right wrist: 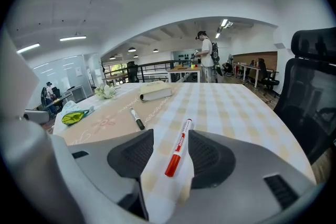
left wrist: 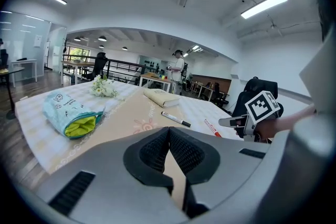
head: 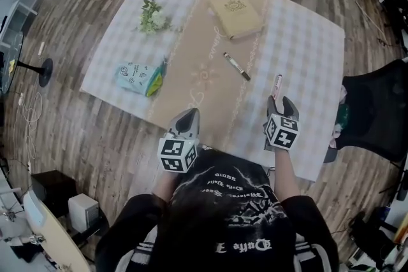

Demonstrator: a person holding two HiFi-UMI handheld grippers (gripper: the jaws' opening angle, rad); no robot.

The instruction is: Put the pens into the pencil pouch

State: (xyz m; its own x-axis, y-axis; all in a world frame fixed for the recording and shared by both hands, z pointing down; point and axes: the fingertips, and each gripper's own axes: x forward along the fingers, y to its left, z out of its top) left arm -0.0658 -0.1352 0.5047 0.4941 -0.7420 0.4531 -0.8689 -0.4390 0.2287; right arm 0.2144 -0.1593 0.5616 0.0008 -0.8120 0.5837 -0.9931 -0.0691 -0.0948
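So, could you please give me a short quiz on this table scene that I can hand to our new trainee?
1. True or false: the left gripper has its jaws together and holds nothing.
2. The pen between the open jaws of the right gripper is: A) black B) red C) blue
3. How many pens lie on the table outside the pencil pouch?
Key: 1 true. 2 B; it lies on the cloth, not gripped. 3 two: that pen and the black pen.
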